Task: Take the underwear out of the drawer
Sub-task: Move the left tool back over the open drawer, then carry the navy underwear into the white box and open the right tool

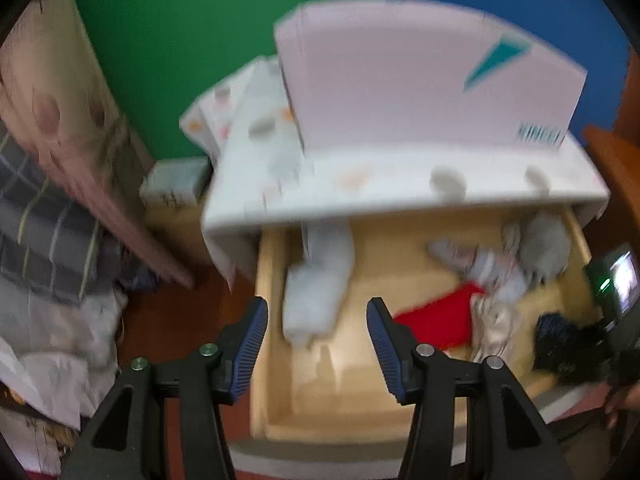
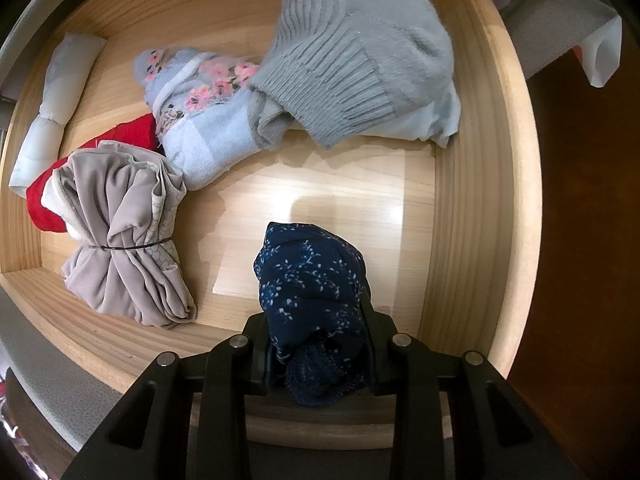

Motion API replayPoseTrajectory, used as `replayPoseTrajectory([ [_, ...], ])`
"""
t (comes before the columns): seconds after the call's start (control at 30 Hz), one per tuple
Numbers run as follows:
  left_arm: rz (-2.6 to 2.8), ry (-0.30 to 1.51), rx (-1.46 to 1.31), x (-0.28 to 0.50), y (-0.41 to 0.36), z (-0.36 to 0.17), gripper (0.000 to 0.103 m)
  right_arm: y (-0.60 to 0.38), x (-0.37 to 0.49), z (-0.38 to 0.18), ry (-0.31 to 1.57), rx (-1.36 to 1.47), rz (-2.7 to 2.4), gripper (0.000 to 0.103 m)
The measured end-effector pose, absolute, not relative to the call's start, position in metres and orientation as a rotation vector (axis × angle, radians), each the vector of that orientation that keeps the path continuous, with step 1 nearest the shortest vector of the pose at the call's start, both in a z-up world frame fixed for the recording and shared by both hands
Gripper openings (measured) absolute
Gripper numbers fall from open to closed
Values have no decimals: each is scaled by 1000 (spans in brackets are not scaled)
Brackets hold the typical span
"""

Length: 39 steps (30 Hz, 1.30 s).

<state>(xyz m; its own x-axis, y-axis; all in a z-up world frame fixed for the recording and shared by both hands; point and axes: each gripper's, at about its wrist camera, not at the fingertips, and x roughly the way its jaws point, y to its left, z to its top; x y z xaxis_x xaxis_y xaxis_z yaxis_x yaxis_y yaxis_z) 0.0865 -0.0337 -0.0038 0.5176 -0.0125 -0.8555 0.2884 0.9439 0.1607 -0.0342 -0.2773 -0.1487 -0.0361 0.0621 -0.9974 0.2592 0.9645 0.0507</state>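
The wooden drawer point(image 2: 472, 184) is pulled open and holds rolled garments. My right gripper point(image 2: 316, 320) is shut on a navy blue patterned underwear roll point(image 2: 312, 280), held just above the drawer floor near its front right corner. The same roll shows dark in the left wrist view point(image 1: 556, 340), beside the right gripper's body point(image 1: 618, 300). My left gripper point(image 1: 318, 328) is open and empty, above the drawer's point(image 1: 268, 360) front left part, near a pale rolled garment point(image 1: 316, 292).
In the drawer lie a beige bundle tied with a band point(image 2: 124, 236), a red piece point(image 2: 44, 204), a floral light-blue roll point(image 2: 192, 120), grey socks point(image 2: 360, 60) and a white roll point(image 2: 52, 112). A white box point(image 1: 432, 80) stands on the cabinet top point(image 1: 360, 196). Bedding point(image 1: 48, 240) lies left.
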Motion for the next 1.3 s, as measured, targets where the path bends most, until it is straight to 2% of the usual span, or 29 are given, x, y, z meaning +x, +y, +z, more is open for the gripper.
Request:
replayPoseTrajectory([
  [0.43,-137,1121,194,69,-17,-63,53,-281,-36,-104,1457,311,-145,27],
  [0.9,-171,1069,259,59,-33,-65,53,-303,-17,21,1297,272,-123,27],
  [1.3,-173,1064,218,60,-26,-61,53,-308,43,129,1119,229,-109,27],
])
